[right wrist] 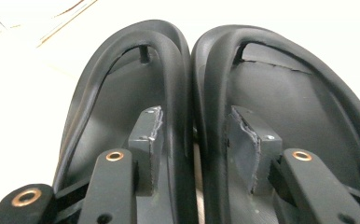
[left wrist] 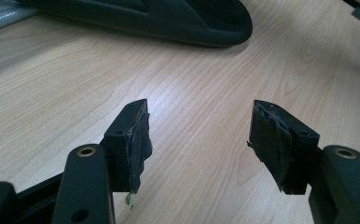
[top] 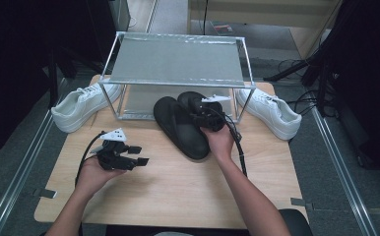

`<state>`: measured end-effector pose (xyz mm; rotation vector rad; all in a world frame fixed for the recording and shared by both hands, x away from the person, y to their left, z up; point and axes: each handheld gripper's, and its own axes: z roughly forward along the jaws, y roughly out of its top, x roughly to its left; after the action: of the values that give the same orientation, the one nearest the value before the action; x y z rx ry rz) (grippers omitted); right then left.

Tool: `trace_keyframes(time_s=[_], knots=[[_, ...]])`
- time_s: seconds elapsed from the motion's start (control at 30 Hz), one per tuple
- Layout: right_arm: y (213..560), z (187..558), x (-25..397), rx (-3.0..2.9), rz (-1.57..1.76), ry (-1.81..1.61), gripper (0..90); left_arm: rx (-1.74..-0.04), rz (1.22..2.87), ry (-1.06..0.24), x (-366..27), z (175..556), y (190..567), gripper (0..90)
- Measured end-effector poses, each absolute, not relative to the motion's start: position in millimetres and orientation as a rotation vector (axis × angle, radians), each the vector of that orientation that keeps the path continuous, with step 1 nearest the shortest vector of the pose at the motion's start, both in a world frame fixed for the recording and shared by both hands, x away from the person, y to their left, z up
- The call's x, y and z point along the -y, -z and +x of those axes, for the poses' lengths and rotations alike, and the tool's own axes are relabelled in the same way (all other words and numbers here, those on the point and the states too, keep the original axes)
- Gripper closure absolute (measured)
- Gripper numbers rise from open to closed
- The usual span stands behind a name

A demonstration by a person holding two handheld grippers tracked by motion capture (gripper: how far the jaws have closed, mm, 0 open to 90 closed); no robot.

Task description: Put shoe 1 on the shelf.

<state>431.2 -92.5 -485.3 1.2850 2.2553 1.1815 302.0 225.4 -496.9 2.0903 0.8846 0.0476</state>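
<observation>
Right gripper fingers pinch both sandals' inner edges | left gripper fingers apart, empty | toes hidden

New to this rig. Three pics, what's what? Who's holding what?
No robot here: a person holds a two-finger gripper in each hand. The high view looks down on the wooden table; the other two views come from cameras riding on the grippers. The left gripper is open over bare wood. The right gripper pinches the touching inner walls of a pair of black sandals, one finger inside each. Behind stands a metal rack, with a white sneaker at its left and another white sneaker at its right.
</observation>
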Motion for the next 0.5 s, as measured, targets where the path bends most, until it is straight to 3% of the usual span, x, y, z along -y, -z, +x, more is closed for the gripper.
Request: trace_keyframes(time_s=[0.5], knots=[[483.6,402.0,114.6,-2.329,1.247,-1.221,57.5,-0.866,2.105,-0.042,-213.0,325.7,493.4,41.2]])
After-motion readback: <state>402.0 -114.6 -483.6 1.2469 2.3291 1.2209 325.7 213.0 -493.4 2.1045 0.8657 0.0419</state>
